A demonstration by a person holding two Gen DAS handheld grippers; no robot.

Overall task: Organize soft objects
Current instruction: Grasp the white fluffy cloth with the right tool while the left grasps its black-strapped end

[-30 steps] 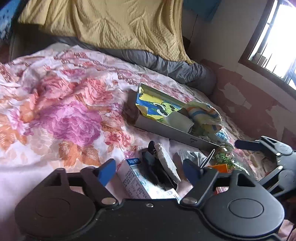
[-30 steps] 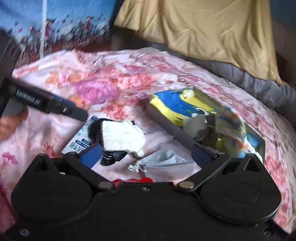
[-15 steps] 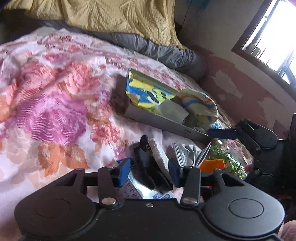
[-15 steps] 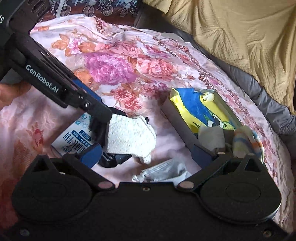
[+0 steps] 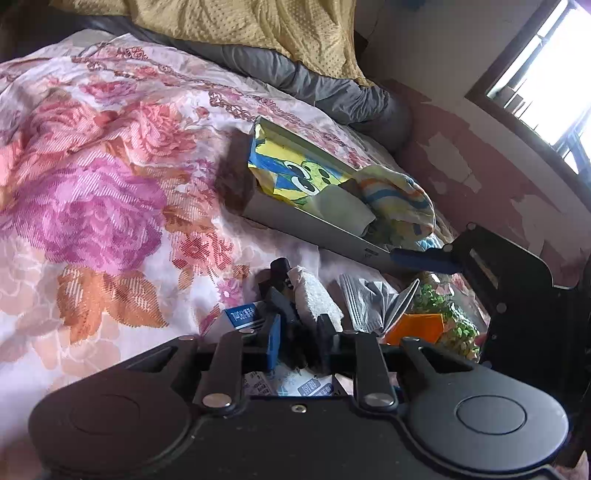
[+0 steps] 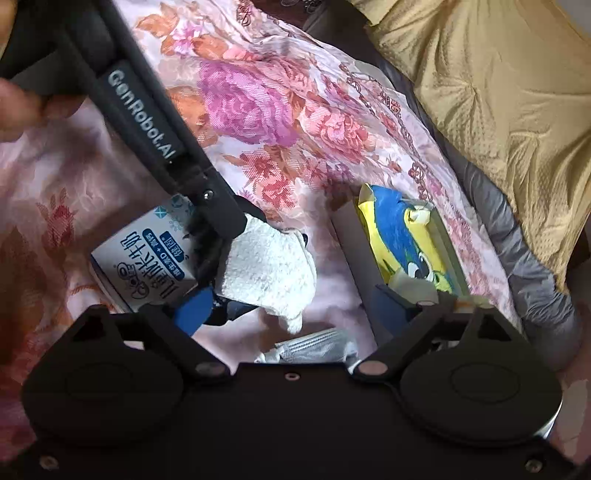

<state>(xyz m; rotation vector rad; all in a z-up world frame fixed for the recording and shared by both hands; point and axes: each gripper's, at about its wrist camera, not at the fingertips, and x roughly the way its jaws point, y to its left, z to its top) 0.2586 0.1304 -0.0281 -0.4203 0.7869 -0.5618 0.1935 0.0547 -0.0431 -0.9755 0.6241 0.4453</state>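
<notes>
A white and black plush toy (image 5: pixel 314 299) lies on a milk carton (image 6: pixel 147 258) on the flowered bedspread. My left gripper (image 5: pixel 299 343) has its jaws closing on the toy's black end, and the pads press on it. From the right wrist view, one left finger (image 6: pixel 218 221) lies over the toy (image 6: pixel 269 266). My right gripper (image 6: pixel 293 310) hovers wide over the toy's white end and a grey face mask (image 6: pixel 314 345); its jaws are closing, the pads touching nothing. A grey box (image 5: pixel 314 229) beyond holds a yellow and blue cartoon cloth (image 5: pixel 291 173) and a striped soft thing (image 5: pixel 399 199).
An orange booklet (image 5: pixel 417 326) and a green-patterned packet (image 5: pixel 454 325) lie right of the mask. A yellow blanket (image 5: pixel 258 26) and grey bedding (image 5: pixel 332 92) bank up at the far side. A pink wall and a window (image 5: pixel 546 74) stand to the right. A hand (image 6: pixel 18 107) holds the left gripper.
The left jaws have narrowed from wide apart to pressing on the toy's black end. The right gripper has rolled, come down closer over the toy and mask, and its jaws have narrowed slightly.
</notes>
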